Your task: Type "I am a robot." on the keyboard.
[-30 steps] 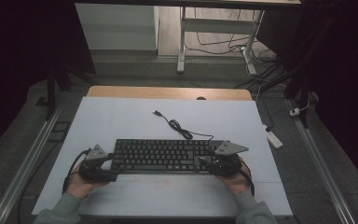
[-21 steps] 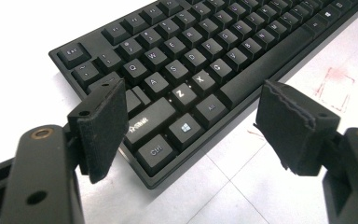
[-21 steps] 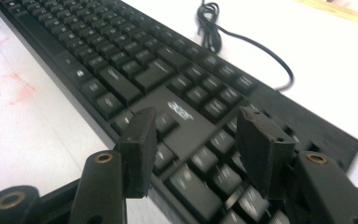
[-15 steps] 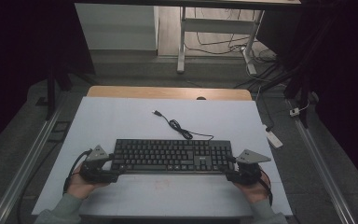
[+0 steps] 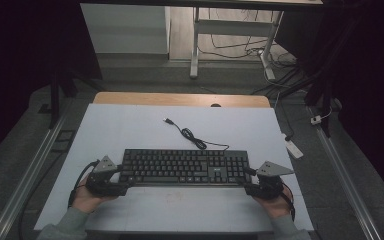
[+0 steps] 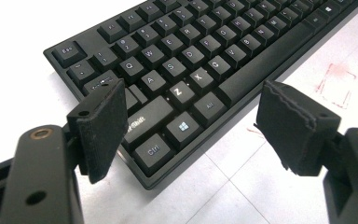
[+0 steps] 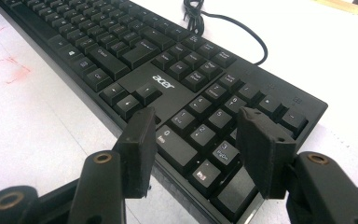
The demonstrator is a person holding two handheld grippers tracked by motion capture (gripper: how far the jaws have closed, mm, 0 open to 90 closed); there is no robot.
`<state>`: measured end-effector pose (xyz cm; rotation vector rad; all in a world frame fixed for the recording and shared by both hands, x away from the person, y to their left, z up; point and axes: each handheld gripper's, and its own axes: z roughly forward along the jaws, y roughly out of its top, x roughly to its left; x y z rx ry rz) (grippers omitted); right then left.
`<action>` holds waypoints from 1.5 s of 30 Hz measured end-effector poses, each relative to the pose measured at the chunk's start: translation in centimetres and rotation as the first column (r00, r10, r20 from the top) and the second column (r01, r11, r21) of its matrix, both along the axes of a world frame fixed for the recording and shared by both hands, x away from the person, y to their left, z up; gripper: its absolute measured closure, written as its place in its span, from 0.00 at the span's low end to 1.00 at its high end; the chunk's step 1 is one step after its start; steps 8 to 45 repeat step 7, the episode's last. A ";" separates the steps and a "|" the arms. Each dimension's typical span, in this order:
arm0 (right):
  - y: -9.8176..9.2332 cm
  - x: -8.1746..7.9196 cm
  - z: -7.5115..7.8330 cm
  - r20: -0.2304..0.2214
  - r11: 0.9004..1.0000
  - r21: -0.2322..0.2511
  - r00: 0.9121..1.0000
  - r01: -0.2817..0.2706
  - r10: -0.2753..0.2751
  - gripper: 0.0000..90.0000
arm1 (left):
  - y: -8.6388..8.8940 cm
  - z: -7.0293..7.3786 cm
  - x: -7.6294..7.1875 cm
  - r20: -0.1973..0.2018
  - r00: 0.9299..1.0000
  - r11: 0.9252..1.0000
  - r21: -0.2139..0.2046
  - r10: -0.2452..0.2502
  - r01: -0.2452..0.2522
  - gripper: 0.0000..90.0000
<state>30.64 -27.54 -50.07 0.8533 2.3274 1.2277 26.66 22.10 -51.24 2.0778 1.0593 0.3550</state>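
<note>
High view shows a black keyboard (image 5: pixel 182 167) lying flat near the front of a white table (image 5: pixel 130 125), with its thin cable (image 5: pixel 192 137) curling away toward the back. A person holds one claw at each end of it. The left gripper (image 5: pixel 117 181) sits at the left end, and the right gripper (image 5: pixel 249 180) sits at the right end. In the left gripper view, the jaws stand wide open with the corner by the Ctrl key (image 6: pixel 154 151) between them, and the pads (image 6: pixel 103 126) do not press on anything. In the right gripper view, the jaws are also open, standing over the number keys (image 7: pixel 212 133) at the near corner, and they hold nothing. So it looks like the job is only at its start: both claws are lined up at the ends, but no grip is made yet. What seems to be left is to close on both ends and then lift or slide the keyboard. It looks long, thin and stiff, with many small keys and a white brand word (image 7: pixel 162 78) printed on it. Faint red marks (image 6: pixel 335 84) show on the table beside its front edge.
</note>
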 end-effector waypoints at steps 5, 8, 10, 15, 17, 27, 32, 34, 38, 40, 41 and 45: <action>0.0 0.0 0.0 0.003 1.000 0.000 1.000 -0.006 0.006 0.53 | 0.0 0.0 0.0 0.001 1.000 1.000 0.004 -0.002 0.002 0.28; 0.0 0.0 0.1 0.003 1.000 0.003 1.000 -0.005 0.005 0.53 | 0.0 0.0 0.0 0.003 1.000 1.000 0.003 0.001 -0.001 0.28; 0.0 0.0 0.1 0.003 1.000 0.003 1.000 -0.005 0.005 0.53 | 0.0 0.0 0.0 0.003 1.000 1.000 0.003 0.001 -0.001 0.28; 0.0 0.0 0.1 0.003 1.000 0.003 1.000 -0.005 0.005 0.53 | 0.0 0.0 0.0 0.003 1.000 1.000 0.003 0.001 -0.001 0.28; 0.0 0.0 0.1 0.003 1.000 0.003 1.000 -0.005 0.005 0.53 | 0.0 0.0 0.0 0.003 1.000 1.000 0.003 0.001 -0.001 0.28; 0.0 0.0 0.1 0.003 1.000 0.003 1.000 -0.005 0.005 0.53 | 0.0 0.0 0.0 0.003 1.000 1.000 0.003 0.001 -0.001 0.28; 0.0 0.0 0.1 0.003 1.000 0.003 1.000 -0.005 0.005 0.53 | 0.0 0.0 0.0 0.003 1.000 1.000 0.003 0.001 -0.001 0.28; 0.0 0.0 0.1 0.003 1.000 0.003 1.000 -0.005 0.005 0.53 | 0.0 0.0 0.0 0.003 1.000 1.000 0.003 0.001 -0.001 0.28; 0.0 0.0 0.1 0.003 1.000 0.003 1.000 -0.005 0.005 0.53 | 0.0 0.0 0.0 0.003 1.000 1.000 0.003 0.001 -0.001 0.28; 0.0 0.0 0.1 0.003 1.000 0.003 1.000 -0.005 0.005 0.53 | 0.0 0.0 0.0 0.003 1.000 1.000 0.003 0.001 -0.001 0.28; 0.0 0.0 0.1 0.003 1.000 0.003 1.000 -0.005 0.005 0.53 | 0.0 0.0 0.0 0.003 1.000 1.000 0.003 0.001 -0.001 0.28; 0.0 0.0 0.1 0.003 1.000 0.003 1.000 -0.005 0.005 0.53 | 0.0 0.0 0.0 0.003 1.000 1.000 0.003 0.001 -0.001 0.28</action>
